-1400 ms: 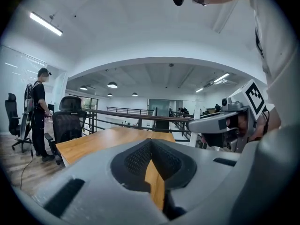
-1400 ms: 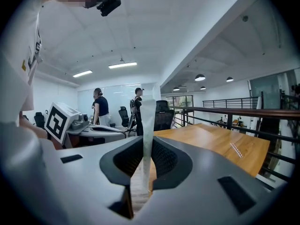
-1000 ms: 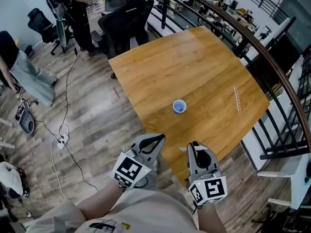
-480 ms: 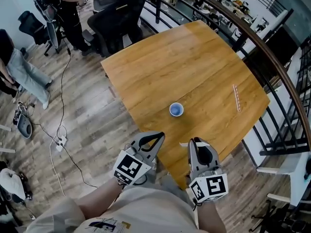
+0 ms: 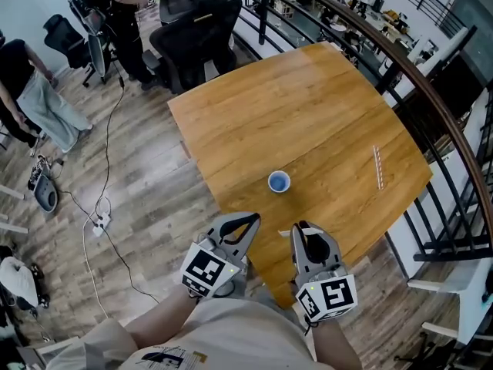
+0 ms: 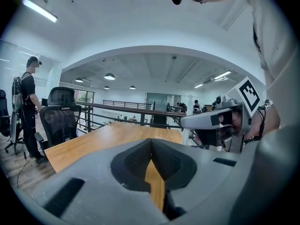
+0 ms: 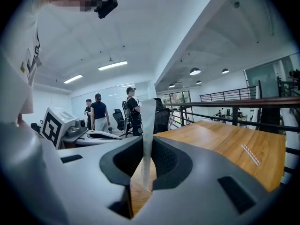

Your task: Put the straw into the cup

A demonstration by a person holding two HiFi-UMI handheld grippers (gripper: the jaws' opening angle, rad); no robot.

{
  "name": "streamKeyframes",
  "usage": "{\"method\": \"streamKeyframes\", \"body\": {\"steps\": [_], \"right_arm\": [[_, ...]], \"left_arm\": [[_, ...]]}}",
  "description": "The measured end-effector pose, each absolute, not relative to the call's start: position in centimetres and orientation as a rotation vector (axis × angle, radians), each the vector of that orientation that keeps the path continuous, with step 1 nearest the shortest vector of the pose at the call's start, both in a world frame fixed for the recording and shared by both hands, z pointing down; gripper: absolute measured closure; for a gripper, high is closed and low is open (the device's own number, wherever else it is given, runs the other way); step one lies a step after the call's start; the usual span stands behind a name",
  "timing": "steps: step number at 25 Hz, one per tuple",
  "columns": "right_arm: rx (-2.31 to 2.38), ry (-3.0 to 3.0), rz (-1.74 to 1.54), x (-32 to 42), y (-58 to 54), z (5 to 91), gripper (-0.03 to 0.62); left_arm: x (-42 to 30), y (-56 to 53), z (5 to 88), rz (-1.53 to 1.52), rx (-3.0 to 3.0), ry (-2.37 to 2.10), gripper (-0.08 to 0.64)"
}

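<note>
Grey moulded jaws of the left gripper (image 6: 151, 143) are clenched: the dark pads meet in a closed seam with nothing between them, and only the wooden table (image 6: 117, 135) shows through the notch beneath. The right gripper (image 7: 147, 142) has its jaws drawn in on a pale strip (image 7: 147, 121), thin and translucent, which stands upright in the seam and rises above the jaw tips. What the strip is cannot be told.

In the head view both grippers are held side by side, a little apart, at the near edge of the table and pointing across it, each with its marker cube toward the person's body. The cup (image 5: 279, 182), small and blue with its mouth upward, stands on the tabletop beyond the jaw tips, apart from both grippers. The straw (image 5: 378, 167), striped red and white, lies flat on the table well to the right of the cup, near the table's right edge, touched by neither gripper. The right gripper view shows it as a short striped bar at the far right of the board.

Beyond the table a black office chair (image 5: 196, 21) stands at the far edge with a person (image 5: 115, 14) beside it. A dark railing (image 5: 420, 87) curves past the right side, and a cable (image 5: 105, 168) trails over the wood-plank floor (image 5: 154, 191) at left.
</note>
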State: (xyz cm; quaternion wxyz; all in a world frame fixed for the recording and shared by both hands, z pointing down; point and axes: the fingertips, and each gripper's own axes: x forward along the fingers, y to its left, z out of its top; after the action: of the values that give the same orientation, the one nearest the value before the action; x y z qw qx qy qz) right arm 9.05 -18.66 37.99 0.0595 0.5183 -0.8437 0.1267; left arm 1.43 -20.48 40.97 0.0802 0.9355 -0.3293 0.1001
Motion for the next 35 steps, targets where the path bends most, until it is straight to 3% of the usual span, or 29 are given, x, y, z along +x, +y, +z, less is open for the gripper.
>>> {"method": "streamKeyframes", "body": {"steps": [13, 24, 35], "right_arm": [[1.489, -2.637, 0.451, 9.0, -21.8, 38.4, 0.538], [1.574, -2.659, 0.288, 9.2, -28.6, 36.3, 0.538], [1.555, -2.536, 0.227, 10.1, -33.4, 42.7, 0.538]], "left_arm": [[1.5, -22.7, 40.9, 0.300, 2.822, -1.063, 0.546], [2.4, -27.0, 41.1, 0.325, 2.865, -1.053, 0.546], [3.4, -31.4, 46.3, 0.344, 2.807, -1.076, 0.546]]}}
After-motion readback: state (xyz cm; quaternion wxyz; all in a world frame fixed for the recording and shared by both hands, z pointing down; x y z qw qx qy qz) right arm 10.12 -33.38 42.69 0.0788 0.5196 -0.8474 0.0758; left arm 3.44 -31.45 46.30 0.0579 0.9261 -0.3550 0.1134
